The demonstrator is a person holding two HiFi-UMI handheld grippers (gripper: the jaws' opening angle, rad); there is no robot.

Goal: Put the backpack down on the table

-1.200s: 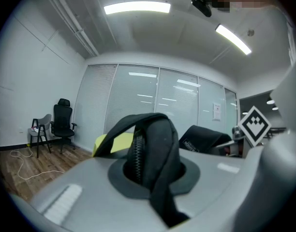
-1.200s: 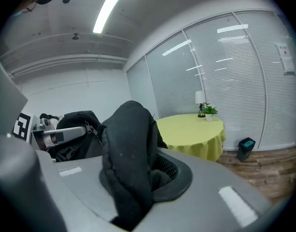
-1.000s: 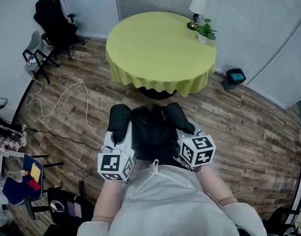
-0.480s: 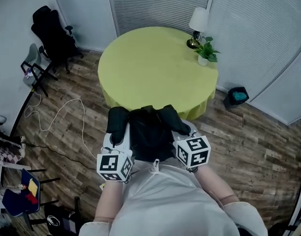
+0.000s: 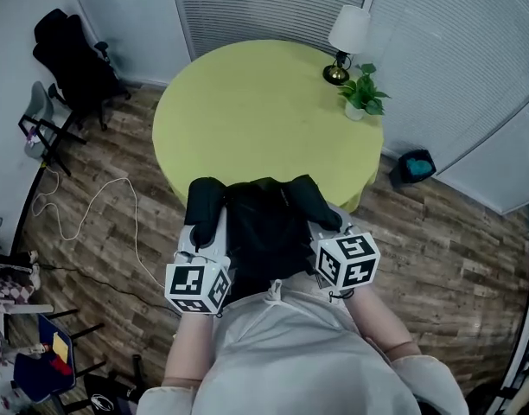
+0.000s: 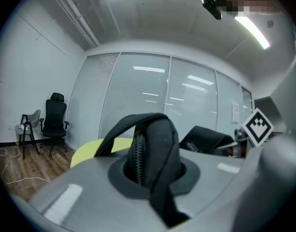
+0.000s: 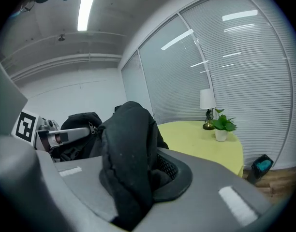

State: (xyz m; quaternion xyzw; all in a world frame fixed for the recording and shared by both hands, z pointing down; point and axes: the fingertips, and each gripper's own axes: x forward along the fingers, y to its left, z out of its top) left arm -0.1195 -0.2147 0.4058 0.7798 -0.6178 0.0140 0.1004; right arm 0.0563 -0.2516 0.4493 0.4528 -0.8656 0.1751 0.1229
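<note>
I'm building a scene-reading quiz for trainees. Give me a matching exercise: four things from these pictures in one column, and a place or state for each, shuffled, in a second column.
Things:
1. backpack
2. lamp
3. potted plant
4. office chair

Places or states:
A. stands on the wooden floor, far left
B. on the yellow table, white shade
C. clamped in the left gripper and the right gripper, not yet set down
D. on the yellow table, green leaves

Pairs: 1-C, 2-B, 3-D, 4-A
</note>
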